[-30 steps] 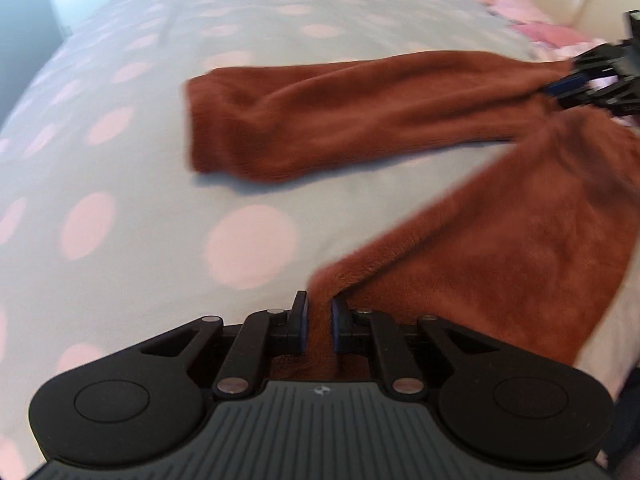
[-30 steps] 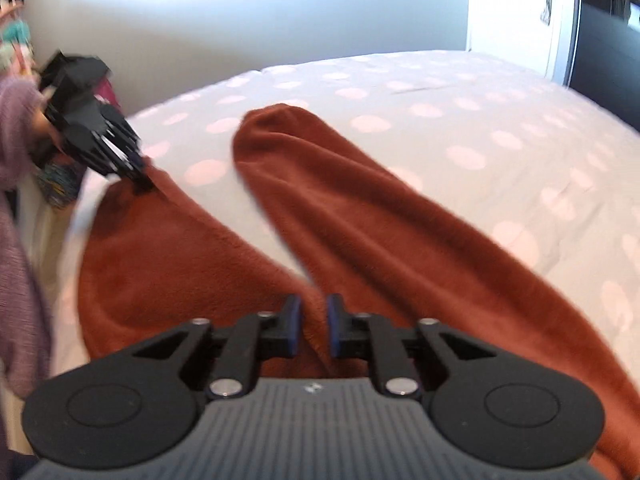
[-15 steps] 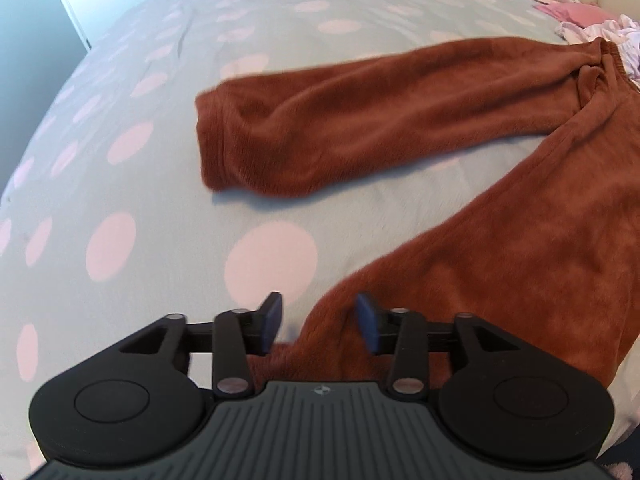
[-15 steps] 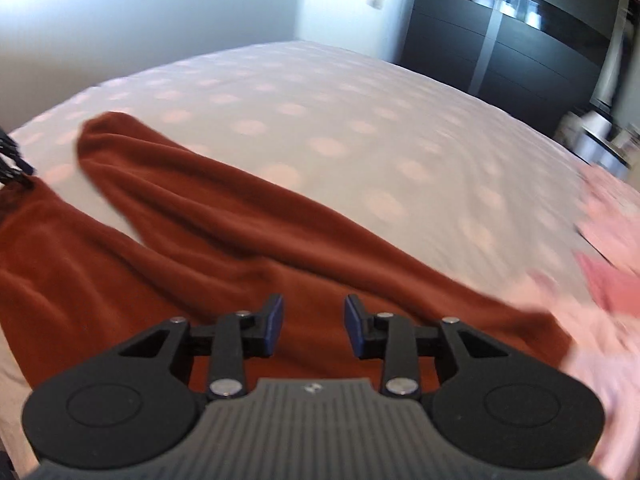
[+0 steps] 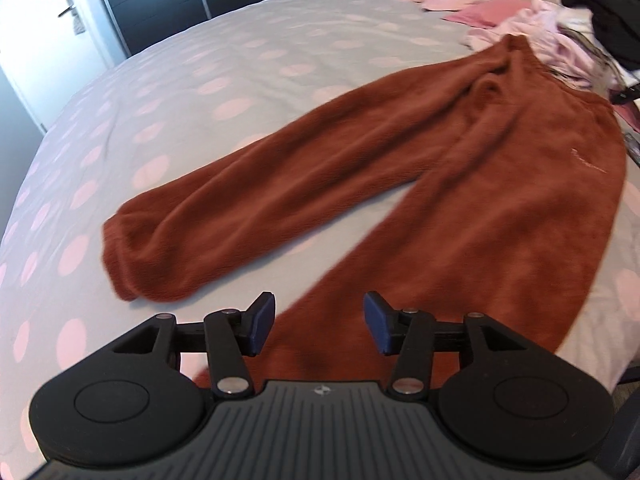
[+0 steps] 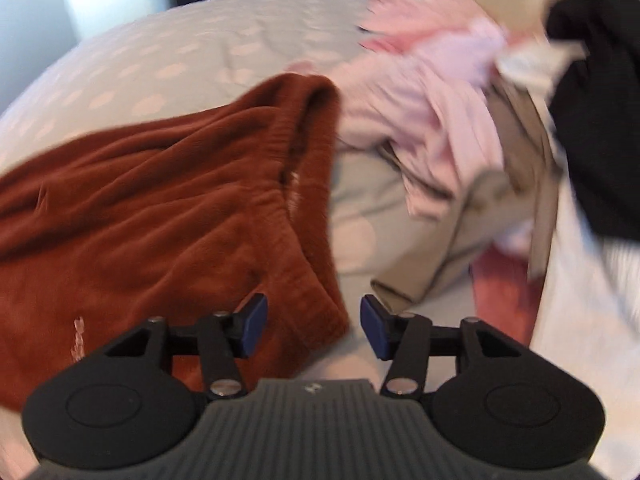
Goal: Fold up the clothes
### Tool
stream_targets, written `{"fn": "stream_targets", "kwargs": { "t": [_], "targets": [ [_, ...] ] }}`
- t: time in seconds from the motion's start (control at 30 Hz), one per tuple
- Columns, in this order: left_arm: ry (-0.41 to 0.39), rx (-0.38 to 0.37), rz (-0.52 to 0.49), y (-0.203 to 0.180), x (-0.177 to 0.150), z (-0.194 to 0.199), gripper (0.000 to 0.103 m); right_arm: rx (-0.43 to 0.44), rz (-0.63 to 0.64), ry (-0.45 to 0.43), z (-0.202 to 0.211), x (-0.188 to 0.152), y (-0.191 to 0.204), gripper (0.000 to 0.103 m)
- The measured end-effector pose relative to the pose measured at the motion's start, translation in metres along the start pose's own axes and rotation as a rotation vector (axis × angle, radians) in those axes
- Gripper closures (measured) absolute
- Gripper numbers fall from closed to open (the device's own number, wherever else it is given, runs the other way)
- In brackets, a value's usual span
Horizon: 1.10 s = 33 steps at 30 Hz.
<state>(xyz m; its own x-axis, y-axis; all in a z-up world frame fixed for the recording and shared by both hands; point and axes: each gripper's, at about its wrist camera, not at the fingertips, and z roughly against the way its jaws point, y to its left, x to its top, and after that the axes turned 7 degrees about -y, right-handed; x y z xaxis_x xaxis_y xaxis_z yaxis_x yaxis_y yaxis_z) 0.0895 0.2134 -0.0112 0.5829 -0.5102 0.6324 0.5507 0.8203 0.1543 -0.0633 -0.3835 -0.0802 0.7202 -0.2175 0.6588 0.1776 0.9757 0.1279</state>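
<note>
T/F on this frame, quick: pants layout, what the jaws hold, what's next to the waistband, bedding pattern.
1. The rust-brown pants lie spread out with both legs apart. True.
2. The left gripper is clamped on a pant leg. False: its jaws are opening, the pads clear of the fabric below them.
3. The right gripper is over the corner of the waistband. True; its jaws are opening, nothing pinched.
4. The bedspread is plain white. False: pale with pink dots.
5. A pile of pink clothes sits beside the waistband. True.
</note>
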Motion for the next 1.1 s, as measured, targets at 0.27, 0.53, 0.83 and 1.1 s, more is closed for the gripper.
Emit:
{"fn": "stream_targets", "kwargs": {
  "t": [0.27, 0.53, 0.83, 1.1],
  "targets": [
    [0.025, -0.003, 0.008, -0.036, -0.007, -0.003, 0.054, 0.084, -0.305, 0.066, -0.034, -0.013, -0.024, 0.047],
    [0.045, -0.014, -0.026, -0.048, -0.008, -0.009, 0.054, 0.0, -0.302, 0.053, -0.018, -0.007, -0.018, 0.084],
    [0.052, -0.094, -0.079, -0.056, -0.011, -0.013, 0.054, -0.098, -0.365, 0.083, 0.02, -0.012, -0.054, 0.084],
    [0.034, -0.149, -0.145, -0.074, -0.019, -0.005, 0.052, -0.114, -0.28, 0.114, 0.015, -0.019, -0.051, 0.073]
  ]
}}
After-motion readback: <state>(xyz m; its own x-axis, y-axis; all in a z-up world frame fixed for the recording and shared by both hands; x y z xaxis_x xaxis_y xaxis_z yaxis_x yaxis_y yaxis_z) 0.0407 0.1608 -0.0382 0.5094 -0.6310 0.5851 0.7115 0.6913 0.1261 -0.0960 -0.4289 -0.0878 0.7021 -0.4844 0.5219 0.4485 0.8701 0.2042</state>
